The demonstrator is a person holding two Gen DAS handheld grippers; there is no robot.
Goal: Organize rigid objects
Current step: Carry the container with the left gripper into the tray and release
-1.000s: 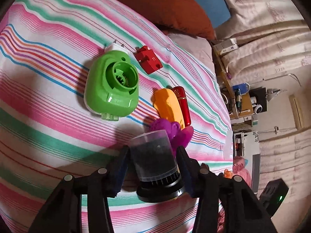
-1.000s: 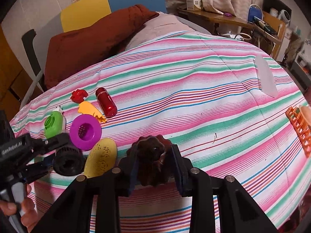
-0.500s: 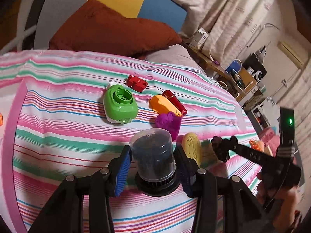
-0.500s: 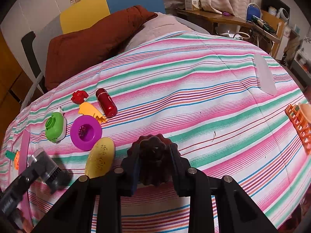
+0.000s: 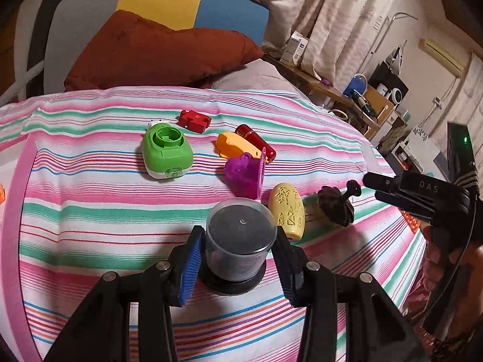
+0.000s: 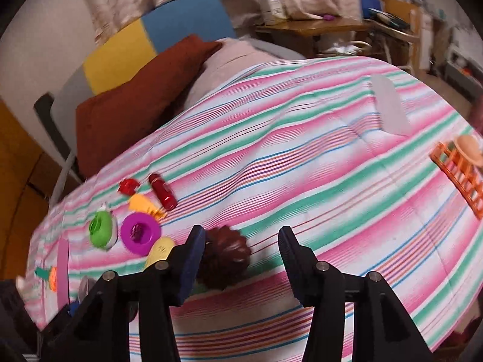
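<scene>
My left gripper (image 5: pixel 238 267) stands around a clear-topped black canister (image 5: pixel 240 235) that rests on the striped bedspread (image 5: pixel 90 211); the pads stand slightly off its sides. My right gripper (image 6: pixel 241 259) is open, and a dark brown fluted mould (image 6: pixel 225 256) lies on the bedspread by its left finger; the mould also shows in the left wrist view (image 5: pixel 335 205). Beyond lie a yellow oval piece (image 5: pixel 286 211), a purple cup (image 5: pixel 246 175), an orange piece (image 5: pixel 235 149), a red tube (image 5: pixel 256 141), a green case (image 5: pixel 166 150) and a red block (image 5: pixel 193 119).
A brown pillow (image 5: pixel 157 51) and a yellow-blue cushion (image 5: pixel 193 6) lie at the bed's head. An orange basket (image 6: pixel 462 175) sits at the right edge of the bed. A cluttered wooden side table (image 6: pixel 317 27) stands beyond the bed.
My right gripper has opened and let go of the brown mould, which now lies on the bedspread. My left gripper has set the canister down and loosened around it.
</scene>
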